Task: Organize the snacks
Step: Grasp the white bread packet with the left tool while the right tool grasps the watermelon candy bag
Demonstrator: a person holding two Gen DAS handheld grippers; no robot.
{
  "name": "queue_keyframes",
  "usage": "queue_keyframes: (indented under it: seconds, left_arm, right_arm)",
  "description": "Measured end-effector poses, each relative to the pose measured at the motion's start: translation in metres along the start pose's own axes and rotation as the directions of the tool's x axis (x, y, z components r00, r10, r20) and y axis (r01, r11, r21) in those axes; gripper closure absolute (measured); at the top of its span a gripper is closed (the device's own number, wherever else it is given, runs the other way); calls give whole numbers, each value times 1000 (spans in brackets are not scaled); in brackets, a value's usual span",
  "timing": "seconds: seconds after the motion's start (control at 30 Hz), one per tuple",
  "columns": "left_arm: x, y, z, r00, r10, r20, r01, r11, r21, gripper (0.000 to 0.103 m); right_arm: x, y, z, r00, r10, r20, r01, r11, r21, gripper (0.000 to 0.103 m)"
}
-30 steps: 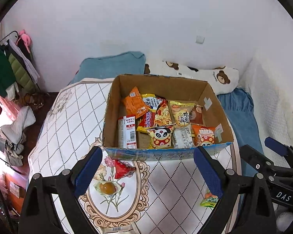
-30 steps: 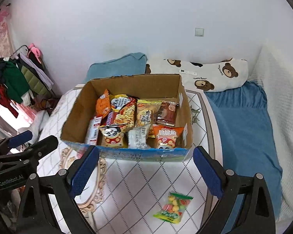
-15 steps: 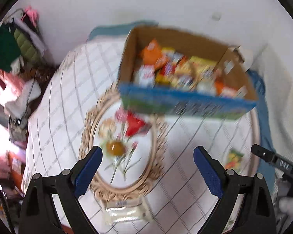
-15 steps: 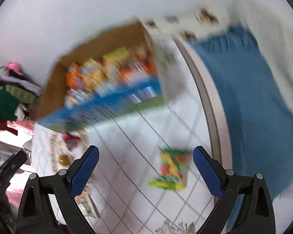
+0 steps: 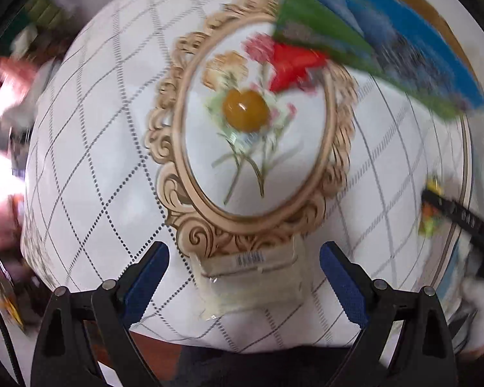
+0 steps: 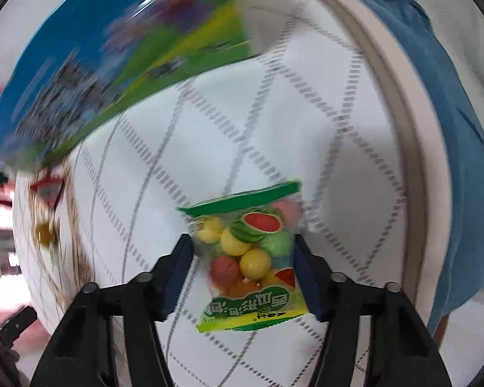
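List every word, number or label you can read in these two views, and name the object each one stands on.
Candy bag: green lettering, upside down and not legible.
Clear packet: barcode label, digits too small to read.
Box: print blurred by motion.
Right gripper: white markings, blurred.
No text can be quoted with confidence.

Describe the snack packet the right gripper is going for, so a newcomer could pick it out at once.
On the quilted cover, in front of the blue-fronted box, a clear packet of coloured gum balls lies between the right gripper's open fingers. Its green top strip and watermelon picture mark it out.
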State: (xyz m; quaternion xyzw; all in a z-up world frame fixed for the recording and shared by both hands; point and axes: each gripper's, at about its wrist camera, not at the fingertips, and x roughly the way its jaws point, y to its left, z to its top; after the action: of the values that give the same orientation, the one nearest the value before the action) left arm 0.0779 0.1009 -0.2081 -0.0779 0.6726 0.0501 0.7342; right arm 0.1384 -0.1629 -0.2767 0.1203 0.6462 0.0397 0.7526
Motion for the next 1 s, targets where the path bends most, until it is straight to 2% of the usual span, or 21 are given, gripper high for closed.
queue_keyframes:
  seconds: [0.07,0.1,0.17,0.23,0.3,0.33,0.4,0.43,0.47,0.53,0.6,0.67,0.73,0.8,0.9,1.0]
  left_arm:
    - [5,-13,-7,1000,26,-15,-24,992,124,7]
    - [11,-25,-14,998,57,-33,-48,974,223,7]
    - [21,-39,-24,993,101,-55,-76,936,344,7]
    - [37,-53,-37,986,151,-75,-99,881,463,7]
    - [56,-65,-48,974,206,-93,-123,826,549,7]
    - [65,-69,-52,969,223,-101,-126,808,576,8]
    - [76,-74,-54,965,241,-99,-138,794,593,18]
    - [81,-75,-51,963,252,-96,-151,798,583,29]
    - [83,-72,-46,966,235,-108,-139,823,551,34]
    - [77,-61,-27,978,164,-127,-96,901,422,38]
    - [72,-45,-8,986,96,-135,-54,958,282,39]
    - [68,-27,9,991,25,-132,-9,992,124,39]
    - [70,-6,23,992,-38,-124,34,999,-34,39]
    - [75,5,26,986,-91,-139,74,990,-119,39]
    - [77,2,25,981,-98,-165,84,992,-91,37]
    - [80,-17,15,984,-33,-175,36,999,11,37]
  right_arm:
    - [3,18,-13,1000,2,-27,-4,997,-75,42]
    - [5,24,-19,999,4,-37,-7,995,-100,42]
    - [6,38,-33,998,2,-59,-11,986,-164,42]
    - [7,52,-47,997,2,-77,-19,974,-224,42]
    - [7,61,-58,995,5,-96,-29,966,-256,42]
    - [9,66,-62,995,5,-102,-32,964,-264,42]
    - [9,70,-68,994,3,-108,-32,962,-272,42]
    - [9,71,-70,994,2,-108,-31,962,-272,42]
    - [7,73,-74,994,1,-108,-30,962,-271,42]
    - [6,77,-76,994,3,-109,-32,964,-265,43]
    - [5,72,-77,994,2,-106,-30,964,-264,44]
    - [8,72,-69,995,-1,-104,-27,963,-268,44]
    - [9,72,-69,994,0,-106,-29,961,-275,44]
    - [9,74,-69,994,10,-110,-40,960,-276,44]
    - [12,76,-69,992,23,-122,-55,964,-260,44]
    - [15,74,-66,991,27,-132,-59,967,-248,43]
